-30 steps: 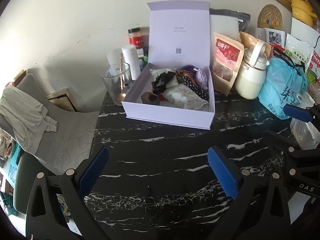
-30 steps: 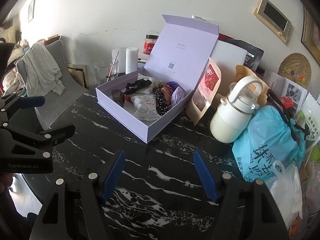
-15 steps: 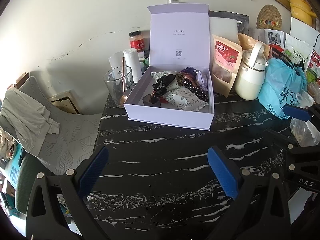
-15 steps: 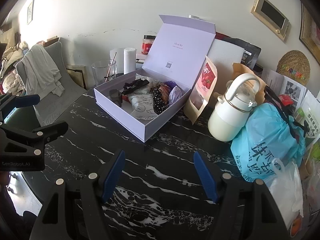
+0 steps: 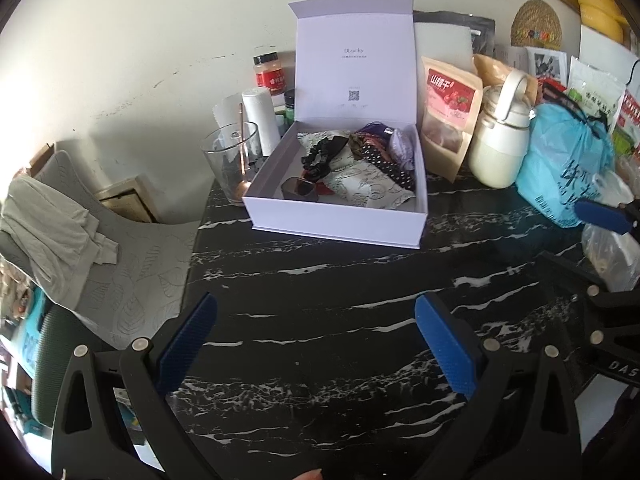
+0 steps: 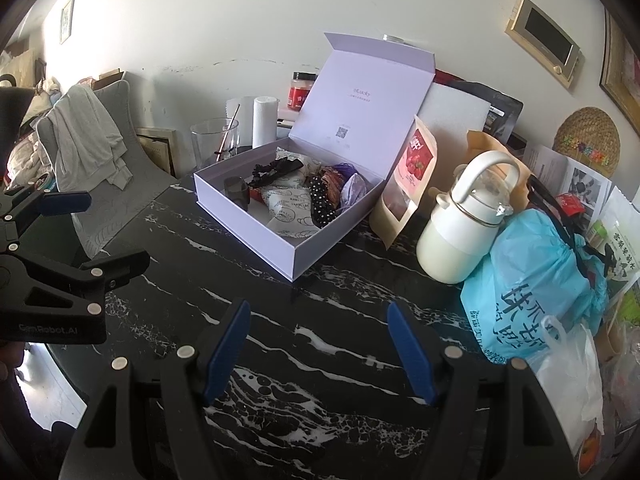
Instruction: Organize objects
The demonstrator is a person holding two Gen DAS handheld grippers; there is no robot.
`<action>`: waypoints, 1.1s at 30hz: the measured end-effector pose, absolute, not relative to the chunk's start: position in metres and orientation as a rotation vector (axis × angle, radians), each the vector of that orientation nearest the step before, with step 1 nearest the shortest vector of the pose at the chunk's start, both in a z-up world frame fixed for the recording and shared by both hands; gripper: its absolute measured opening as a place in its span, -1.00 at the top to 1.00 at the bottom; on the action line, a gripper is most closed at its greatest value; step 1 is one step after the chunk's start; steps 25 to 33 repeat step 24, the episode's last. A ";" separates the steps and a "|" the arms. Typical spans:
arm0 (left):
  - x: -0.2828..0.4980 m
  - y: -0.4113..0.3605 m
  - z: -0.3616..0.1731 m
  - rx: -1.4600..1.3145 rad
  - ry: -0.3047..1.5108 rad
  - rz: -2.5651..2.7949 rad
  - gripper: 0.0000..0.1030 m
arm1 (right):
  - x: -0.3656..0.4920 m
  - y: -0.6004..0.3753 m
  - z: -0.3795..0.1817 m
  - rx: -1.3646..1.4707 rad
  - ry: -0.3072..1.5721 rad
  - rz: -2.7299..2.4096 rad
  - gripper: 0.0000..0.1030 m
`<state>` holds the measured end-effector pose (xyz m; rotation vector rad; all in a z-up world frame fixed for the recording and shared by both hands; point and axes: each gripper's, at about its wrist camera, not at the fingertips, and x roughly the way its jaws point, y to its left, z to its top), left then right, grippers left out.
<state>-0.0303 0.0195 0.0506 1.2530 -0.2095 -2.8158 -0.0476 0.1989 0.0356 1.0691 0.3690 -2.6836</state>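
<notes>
An open lavender box point(image 5: 336, 222) stands at the back of the black marble table point(image 5: 320, 276), its lid upright. Inside lie a black scrunchie point(image 5: 324, 152), a polka-dot band point(image 5: 394, 170), a purple scrunchie point(image 5: 400, 144), a printed cloth point(image 5: 360, 184) and a small dark block point(image 5: 300, 189). My left gripper point(image 5: 316, 302) hovers open over bare table in front of the box, holding nothing. My right gripper point(image 6: 317, 310) is open too, empty, with the box point(image 6: 248, 220) ahead to its left. The left gripper point(image 6: 60, 240) shows at that view's left edge.
Left of the box stand a glass with a copper spoon point(image 5: 232, 160), a paper roll point(image 5: 262, 120) and a red-lidded jar point(image 5: 270, 74). To its right are a snack pouch point(image 5: 448, 116), a white jug point(image 5: 500, 140) and a blue bag point(image 5: 568, 164). A chair with a grey garment point(image 5: 52, 232) sits beyond the table's left edge.
</notes>
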 end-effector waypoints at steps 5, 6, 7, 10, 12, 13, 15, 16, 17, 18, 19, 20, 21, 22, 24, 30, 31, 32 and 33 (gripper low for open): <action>-0.030 0.020 0.050 1.260 -0.213 -2.816 -0.93 | -0.046 0.201 0.036 1.066 0.371 -2.691 -0.39; -0.030 0.020 0.050 1.259 -0.216 -2.814 -0.93 | -0.046 0.201 0.036 1.067 0.372 -2.691 -0.39; -0.030 0.020 0.049 1.259 -0.219 -2.811 -0.93 | -0.046 0.201 0.036 1.067 0.372 -2.692 -0.39; -0.031 0.019 0.047 1.272 -0.217 -2.800 -0.93 | -0.044 0.203 0.036 1.067 0.369 -2.695 -0.39; -0.030 0.018 0.046 1.278 -0.214 -2.797 -0.93 | -0.043 0.204 0.035 1.067 0.366 -2.697 -0.39; -0.030 0.018 0.045 1.280 -0.214 -2.797 -0.93 | -0.042 0.205 0.035 1.068 0.366 -2.697 -0.39; -0.030 0.018 0.043 1.283 -0.211 -2.795 -0.93 | -0.042 0.205 0.034 1.071 0.365 -2.698 -0.39; -0.030 0.018 0.042 1.287 -0.212 -2.793 -0.93 | -0.041 0.205 0.034 1.074 0.365 -2.699 -0.39; -0.030 0.018 0.041 1.292 -0.213 -2.788 -0.93 | -0.041 0.205 0.033 1.077 0.364 -2.699 -0.39; -0.030 0.018 0.040 1.297 -0.214 -2.784 -0.93 | -0.041 0.205 0.032 1.078 0.363 -2.697 -0.39; -0.030 0.018 0.039 1.302 -0.213 -2.781 -0.93 | -0.041 0.205 0.032 1.078 0.362 -2.697 -0.39; -0.031 0.018 0.037 1.307 -0.210 -2.781 -0.93 | -0.040 0.205 0.031 1.080 0.360 -2.696 -0.39; -0.031 0.018 0.036 1.310 -0.209 -2.781 -0.93 | -0.040 0.206 0.031 1.081 0.357 -2.696 -0.39; -0.031 0.017 0.035 1.314 -0.208 -2.779 -0.93 | -0.040 0.206 0.030 1.085 0.355 -2.694 -0.39; -0.032 0.017 0.031 1.320 -0.206 -2.775 -0.93 | -0.040 0.207 0.027 1.099 0.353 -2.695 -0.39; -0.032 0.017 0.031 1.320 -0.206 -2.775 -0.93 | -0.040 0.207 0.027 1.099 0.353 -2.695 -0.39; -0.032 0.017 0.031 1.320 -0.206 -2.775 -0.93 | -0.040 0.207 0.027 1.099 0.353 -2.695 -0.39; -0.032 0.017 0.031 1.320 -0.206 -2.775 -0.93 | -0.040 0.207 0.027 1.099 0.353 -2.695 -0.39; -0.032 0.017 0.031 1.320 -0.206 -2.775 -0.93 | -0.040 0.207 0.027 1.099 0.353 -2.695 -0.39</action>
